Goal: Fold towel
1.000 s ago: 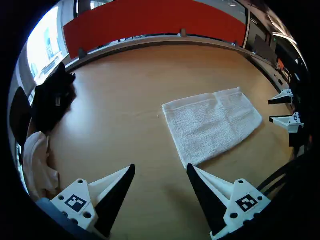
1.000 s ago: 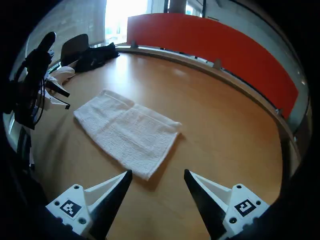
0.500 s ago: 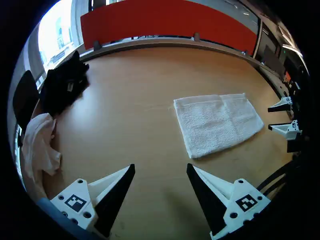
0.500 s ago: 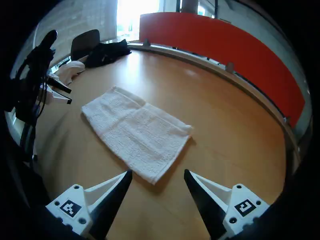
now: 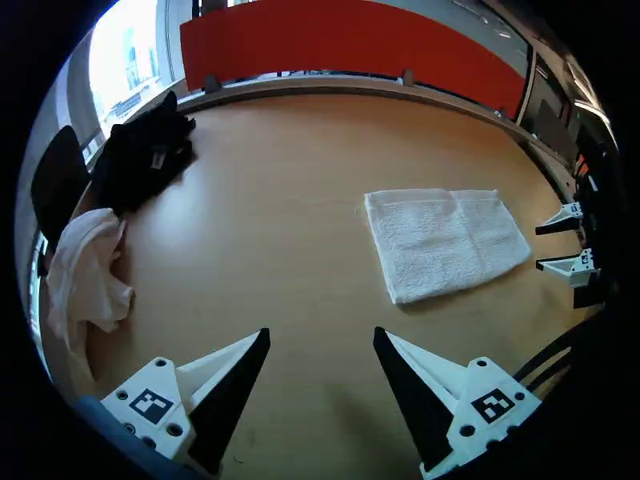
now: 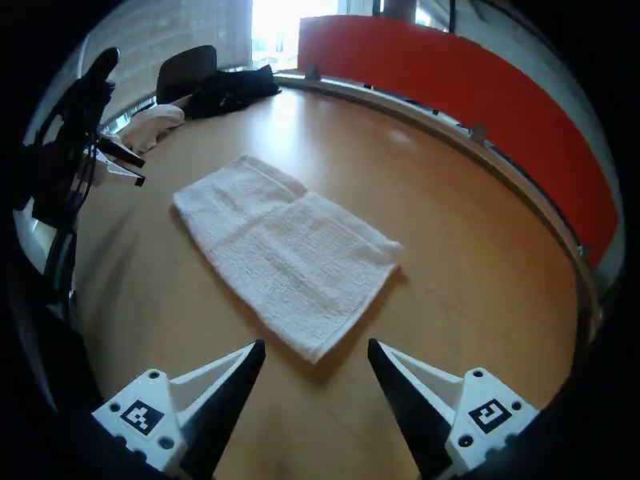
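Towel (image 6: 284, 252) is laid flat on the table (image 6: 480, 264), just ahead of the right gripper (image 6: 316, 344), with its long axis running away leftward and one corner nearest the fingers. From the left gripper (image 5: 320, 332) it is seen farther off, ahead-right. Both grippers are held wide apart and empty. The right is judged nearer.

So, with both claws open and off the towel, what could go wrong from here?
The towel looks already folded, so the right claw, nearest its corner, might pinch just the top layer and pull the fold open. It lies askew to that claw, so another fold may come out crooked. On the smooth table it could slide rather than lift.
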Available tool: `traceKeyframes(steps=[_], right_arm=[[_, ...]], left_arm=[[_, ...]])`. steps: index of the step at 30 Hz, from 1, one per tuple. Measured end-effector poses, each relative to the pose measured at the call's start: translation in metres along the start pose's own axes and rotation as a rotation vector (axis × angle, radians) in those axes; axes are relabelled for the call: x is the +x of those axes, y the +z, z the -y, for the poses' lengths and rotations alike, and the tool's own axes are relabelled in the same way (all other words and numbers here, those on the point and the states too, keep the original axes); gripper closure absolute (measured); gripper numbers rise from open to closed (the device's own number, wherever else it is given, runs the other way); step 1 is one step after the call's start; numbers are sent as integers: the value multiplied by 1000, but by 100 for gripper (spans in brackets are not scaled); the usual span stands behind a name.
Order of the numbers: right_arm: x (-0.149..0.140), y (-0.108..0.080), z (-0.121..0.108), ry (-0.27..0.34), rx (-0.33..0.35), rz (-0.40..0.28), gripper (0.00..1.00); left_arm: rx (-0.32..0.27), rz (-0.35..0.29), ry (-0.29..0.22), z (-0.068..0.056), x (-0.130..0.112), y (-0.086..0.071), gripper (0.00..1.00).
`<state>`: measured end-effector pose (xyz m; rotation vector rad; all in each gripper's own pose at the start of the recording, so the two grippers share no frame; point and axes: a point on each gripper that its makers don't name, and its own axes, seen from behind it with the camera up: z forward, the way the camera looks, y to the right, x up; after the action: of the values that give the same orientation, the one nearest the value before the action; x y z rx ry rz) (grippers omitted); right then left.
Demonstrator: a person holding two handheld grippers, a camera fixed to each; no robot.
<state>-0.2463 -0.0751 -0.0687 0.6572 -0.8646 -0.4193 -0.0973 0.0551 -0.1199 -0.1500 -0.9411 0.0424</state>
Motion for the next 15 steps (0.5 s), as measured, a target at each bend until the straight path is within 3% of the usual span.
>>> traceKeyframes(steps=[15], right_arm=[[-18, 5, 3, 9, 51, 79, 51]], left_arm=[[12, 5, -4, 6, -6, -5, 4]])
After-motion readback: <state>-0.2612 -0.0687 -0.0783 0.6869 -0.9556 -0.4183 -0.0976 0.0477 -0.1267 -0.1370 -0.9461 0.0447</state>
